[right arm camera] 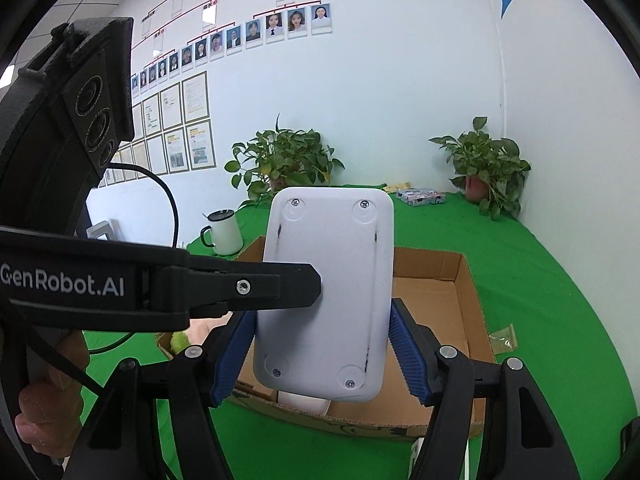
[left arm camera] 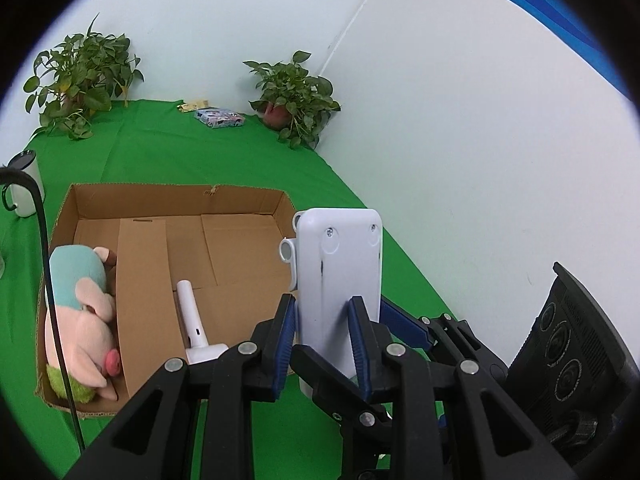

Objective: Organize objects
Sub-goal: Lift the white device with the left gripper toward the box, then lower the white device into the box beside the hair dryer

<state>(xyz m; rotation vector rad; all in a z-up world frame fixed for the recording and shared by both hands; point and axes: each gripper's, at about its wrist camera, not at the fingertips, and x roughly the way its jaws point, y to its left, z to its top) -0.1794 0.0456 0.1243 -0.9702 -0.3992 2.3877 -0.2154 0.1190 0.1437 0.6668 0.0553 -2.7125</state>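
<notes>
Both tools, left (left arm camera: 324,340) and right (right arm camera: 324,352), clamped on white device (right arm camera: 326,292); mid-carry; next, lower into box (left arm camera: 172,200) ahead.

The left wrist camera looks forward and down along its fingers from close above the cardboard box (left arm camera: 176,240), toward the wall corner. The right wrist camera faces likewise from the right. Both share the box, green tablecloth (left arm camera: 224,160) and two potted plants (right arm camera: 486,164).

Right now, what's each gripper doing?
Left gripper: closed on the edge of the white device.
Right gripper: closed across the same white device's width.
</notes>
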